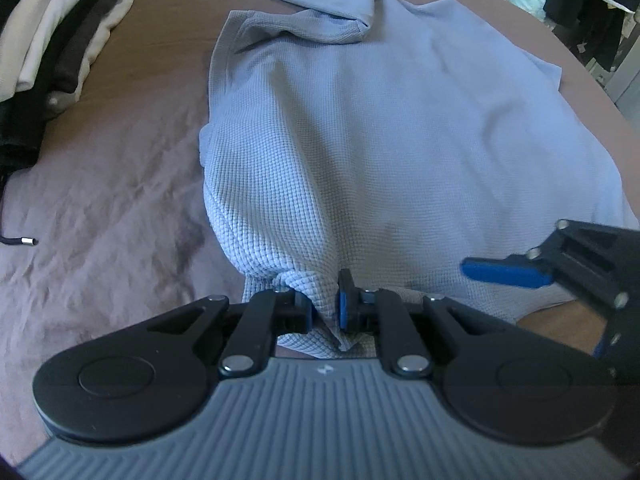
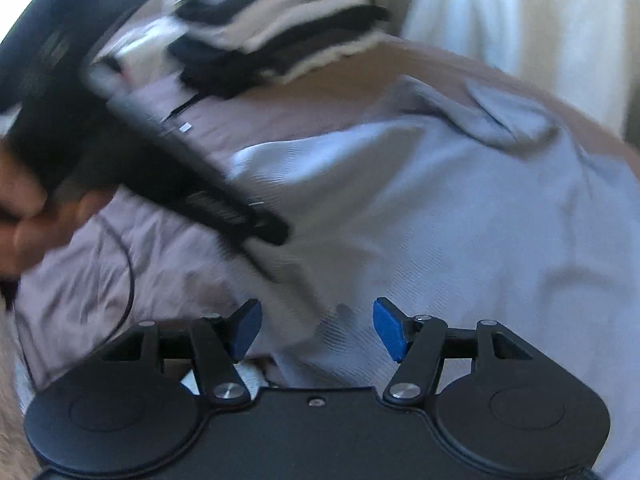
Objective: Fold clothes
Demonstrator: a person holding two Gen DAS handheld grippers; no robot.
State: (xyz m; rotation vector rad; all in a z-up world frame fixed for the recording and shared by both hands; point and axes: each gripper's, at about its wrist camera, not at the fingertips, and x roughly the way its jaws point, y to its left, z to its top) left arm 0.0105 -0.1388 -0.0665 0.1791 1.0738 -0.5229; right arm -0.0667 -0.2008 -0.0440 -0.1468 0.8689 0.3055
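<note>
Fabric is bunching between the jaws of your left gripper [image 1: 325, 307], which are pinching a fold at the near hem of the pale blue waffle-knit garment [image 1: 360, 128]. That grip is lifting the near edge, probably so you can carry it toward twelve o'clock for a fold. Your right gripper [image 2: 316, 330] is hanging over the same garment's near edge with its jaws standing wide apart and gripping nothing; from the left wrist view it is coming in at four o'clock, likely lining up for a matching pinch. The garment is lying spread across a bed under a mauve sheet [image 1: 120, 200], one sleeve [image 1: 320, 12] folded over at twelve o'clock. A stack of folded clothes [image 1: 60, 48] in cream and black is sitting at ten o'clock, with more laundry heaped at the room's far edge. The right wrist view is blurring, so fine detail there is uncertain.
</note>
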